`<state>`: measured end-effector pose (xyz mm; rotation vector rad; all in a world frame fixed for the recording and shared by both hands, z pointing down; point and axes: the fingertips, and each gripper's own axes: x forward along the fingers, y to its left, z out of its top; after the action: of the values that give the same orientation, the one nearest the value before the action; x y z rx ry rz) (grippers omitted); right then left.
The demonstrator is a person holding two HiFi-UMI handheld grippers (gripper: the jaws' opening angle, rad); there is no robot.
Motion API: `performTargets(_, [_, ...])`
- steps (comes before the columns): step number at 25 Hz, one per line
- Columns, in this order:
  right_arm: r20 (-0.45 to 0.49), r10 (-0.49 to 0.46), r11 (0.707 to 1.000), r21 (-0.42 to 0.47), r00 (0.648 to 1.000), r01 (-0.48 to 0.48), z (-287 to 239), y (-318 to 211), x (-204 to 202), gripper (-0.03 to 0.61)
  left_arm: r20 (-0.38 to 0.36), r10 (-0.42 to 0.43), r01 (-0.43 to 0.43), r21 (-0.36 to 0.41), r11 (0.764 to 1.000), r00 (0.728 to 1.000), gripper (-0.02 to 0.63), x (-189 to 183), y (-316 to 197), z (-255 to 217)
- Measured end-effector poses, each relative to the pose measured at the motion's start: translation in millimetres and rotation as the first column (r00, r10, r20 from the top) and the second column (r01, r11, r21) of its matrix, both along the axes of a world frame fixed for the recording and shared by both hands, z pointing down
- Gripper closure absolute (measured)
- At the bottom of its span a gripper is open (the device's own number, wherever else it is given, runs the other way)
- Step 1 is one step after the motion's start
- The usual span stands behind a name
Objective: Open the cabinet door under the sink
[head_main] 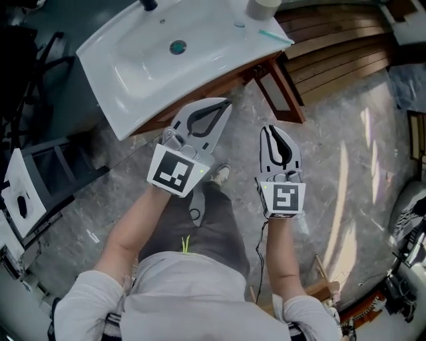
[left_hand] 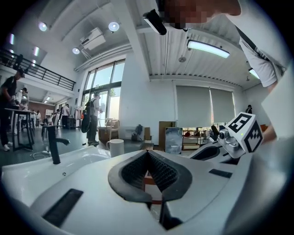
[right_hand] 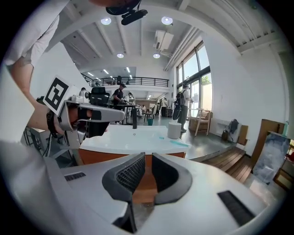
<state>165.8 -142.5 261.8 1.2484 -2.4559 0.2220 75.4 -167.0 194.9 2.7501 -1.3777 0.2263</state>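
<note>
Both forearms reach forward from the bottom middle of the head view, side by side above the marble floor (head_main: pixel 346 173), with open room on either side. The left claw (head_main: pixel 223 106) has its tips together on nothing and sits centre frame, near the white sink's (head_main: pixel 126 100) front edge. The right claw (head_main: pixel 273 131) stands a sliver apart, empty. Beyond them, the wooden cabinet (head_main: pixel 223 82) shows as a brown strip beneath the basin, and I can't make out its door.

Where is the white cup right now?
The white cup stands on the white sink's flat rim at the top edge of the head view. It is right of the black tap, with a thin teal stick lying just beside it.
</note>
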Motion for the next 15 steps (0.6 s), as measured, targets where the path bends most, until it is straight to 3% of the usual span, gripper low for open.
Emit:
performTargets(3, [0.017,0.017,1.000,0.000,1.000,-0.017,-29.3,11.5,-7.7,0.512,-0.020,-0.019,0.019,0.004,1.000,1.000,0.604,-22.8,15.5,-35.8])
performTargets(7, [0.115,0.049,0.999,-0.027,0.992,-0.046,-70.2,29.5,-19.9,0.512,-0.065,-0.050,0.050,0.007,0.999,0.997,0.604,-53.4,40.1,-80.5])
performTargets(12, [0.174,0.072,0.997,0.004,0.982,-0.074,-130.1,44.2,-39.9,0.512,-0.108,-0.097,0.095,-0.020,0.995,0.989,0.604,-98.3,72.1,-124.4])
performTargets(15, [0.188,0.063,0.997,0.031,0.980,-0.070,-163.0,51.6,-52.6,0.512,-0.098,-0.103,0.103,-0.013,0.995,0.990,0.604,-126.9,89.0,-150.6])
